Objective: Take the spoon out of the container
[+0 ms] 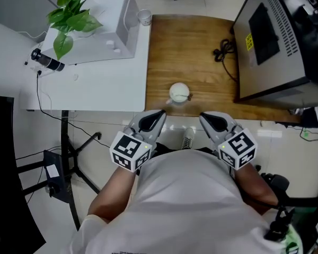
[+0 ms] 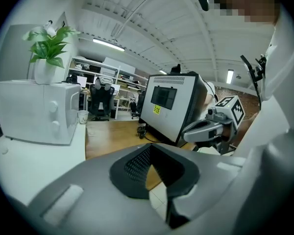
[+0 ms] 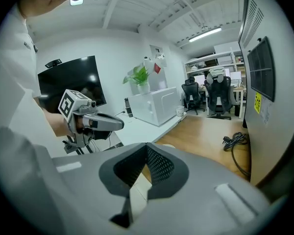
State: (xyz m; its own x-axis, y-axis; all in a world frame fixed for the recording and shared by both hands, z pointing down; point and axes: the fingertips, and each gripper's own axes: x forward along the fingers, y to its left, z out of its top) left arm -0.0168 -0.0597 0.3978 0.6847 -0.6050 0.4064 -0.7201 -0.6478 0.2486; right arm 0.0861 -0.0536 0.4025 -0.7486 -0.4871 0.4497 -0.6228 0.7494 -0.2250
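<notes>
Hovering at the table's near edge: left gripper (image 1: 159, 113) and right gripper (image 1: 204, 117), both clenched on nothing. White container (image 1: 179, 92) sits on the wooden table (image 1: 201, 46) just ahead, between them.

In the white container (image 1: 179, 92) the spoon is perhaps too small to be told; the grey cabinet (image 1: 275, 36) is cropped at right
</notes>
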